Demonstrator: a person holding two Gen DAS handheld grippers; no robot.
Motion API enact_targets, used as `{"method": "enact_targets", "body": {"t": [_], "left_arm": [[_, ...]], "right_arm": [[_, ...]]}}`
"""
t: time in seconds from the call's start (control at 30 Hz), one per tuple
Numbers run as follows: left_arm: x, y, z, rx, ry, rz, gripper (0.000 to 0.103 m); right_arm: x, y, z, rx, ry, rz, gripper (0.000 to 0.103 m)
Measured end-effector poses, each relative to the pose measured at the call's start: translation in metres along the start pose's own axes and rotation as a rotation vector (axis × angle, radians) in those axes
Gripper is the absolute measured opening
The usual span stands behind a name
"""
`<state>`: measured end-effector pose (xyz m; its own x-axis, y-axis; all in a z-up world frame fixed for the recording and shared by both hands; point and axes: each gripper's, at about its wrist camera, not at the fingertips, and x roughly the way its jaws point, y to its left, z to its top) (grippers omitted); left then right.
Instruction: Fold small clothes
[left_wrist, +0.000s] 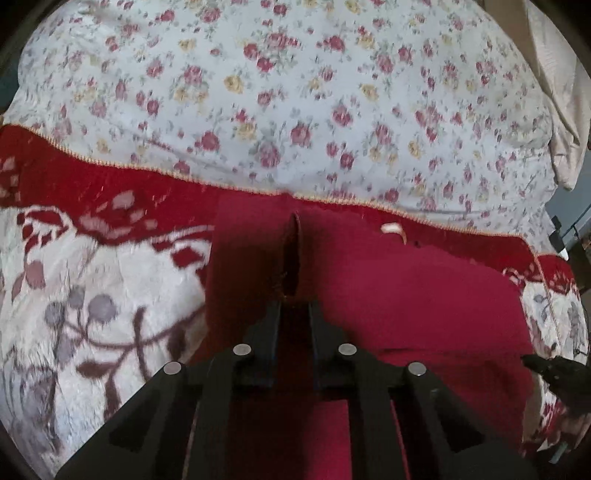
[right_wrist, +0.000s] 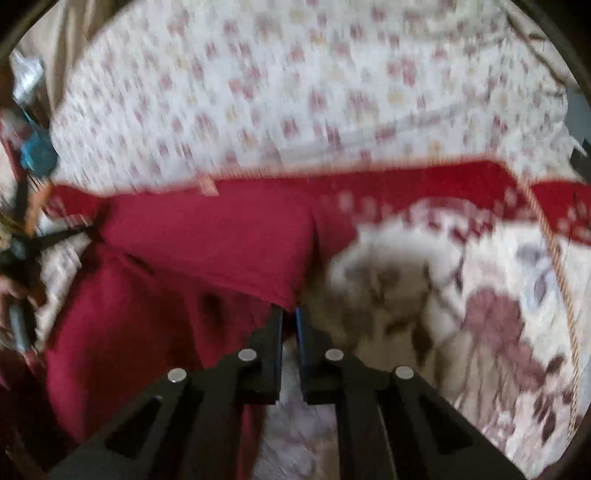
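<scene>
A dark red garment (left_wrist: 406, 295) lies on a red and white patterned blanket (left_wrist: 92, 295). My left gripper (left_wrist: 295, 302) is shut on a pinched fold of the garment, which stands up between the fingers. In the right wrist view, which is blurred, my right gripper (right_wrist: 289, 312) is shut on the garment's (right_wrist: 184, 251) lower right corner and holds it over the blanket (right_wrist: 480, 314). The left gripper (right_wrist: 22, 251) shows at the left edge of that view, on the garment's other side. The right gripper's tip (left_wrist: 546, 365) shows at the right edge of the left wrist view.
A white sheet with red and yellow flowers (left_wrist: 295, 92) covers the bed beyond the blanket's stitched edge. A beige cloth (left_wrist: 565, 110) hangs at the far right. A teal object (right_wrist: 37, 155) and clutter sit at the left edge of the right wrist view.
</scene>
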<state>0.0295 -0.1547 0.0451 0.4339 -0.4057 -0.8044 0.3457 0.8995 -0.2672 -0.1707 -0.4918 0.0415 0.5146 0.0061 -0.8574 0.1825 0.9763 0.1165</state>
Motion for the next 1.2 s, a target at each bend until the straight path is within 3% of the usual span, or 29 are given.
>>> {"method": "enact_targets", "body": {"t": [0.07,0.17,0.23,0.3,0.5,0.6,0.67,0.73,0.97,1.07,1.13,1.2], "left_arm": [[-0.001,0.002,-0.002,-0.006,0.0,0.001,0.0],[-0.01,0.004,-0.002,-0.003,-0.027,0.029,0.0],[-0.017,0.003,0.001,0.01,-0.056,0.067,0.0],[-0.02,0.002,0.003,0.004,-0.064,0.07,0.0],[-0.011,-0.002,0.005,0.029,-0.057,0.122,0.004],[0.0,-0.005,0.003,0.056,-0.039,0.151,0.007],[0.012,-0.006,0.001,0.069,-0.013,0.176,0.007],[0.017,-0.006,-0.002,0.082,-0.013,0.188,0.007],[0.016,-0.007,-0.005,0.089,-0.026,0.196,0.008],[0.014,-0.007,-0.005,0.083,-0.028,0.199,0.008],[0.012,-0.007,-0.006,0.08,-0.027,0.201,0.008],[0.007,-0.008,-0.007,0.084,-0.026,0.202,0.008]], "right_arm": [[0.008,-0.002,-0.009,-0.005,0.046,-0.024,0.004],[-0.013,-0.01,-0.011,0.048,0.012,0.009,0.007],[-0.037,-0.019,-0.005,0.117,-0.058,0.032,0.031],[-0.052,-0.021,0.007,0.149,-0.132,0.038,0.042],[-0.021,0.025,0.049,0.055,-0.164,0.031,0.042],[0.023,0.039,0.056,0.029,-0.084,-0.059,0.041],[0.045,0.036,0.054,0.029,-0.048,-0.124,0.034],[0.058,0.033,0.048,0.038,-0.025,-0.134,0.032],[0.016,0.041,0.042,0.013,-0.072,-0.128,0.035],[0.008,0.038,0.035,0.02,-0.097,-0.174,0.046],[0.028,0.029,0.03,0.032,-0.018,-0.196,0.047],[0.036,0.019,0.022,0.091,0.023,-0.133,0.047]]}}
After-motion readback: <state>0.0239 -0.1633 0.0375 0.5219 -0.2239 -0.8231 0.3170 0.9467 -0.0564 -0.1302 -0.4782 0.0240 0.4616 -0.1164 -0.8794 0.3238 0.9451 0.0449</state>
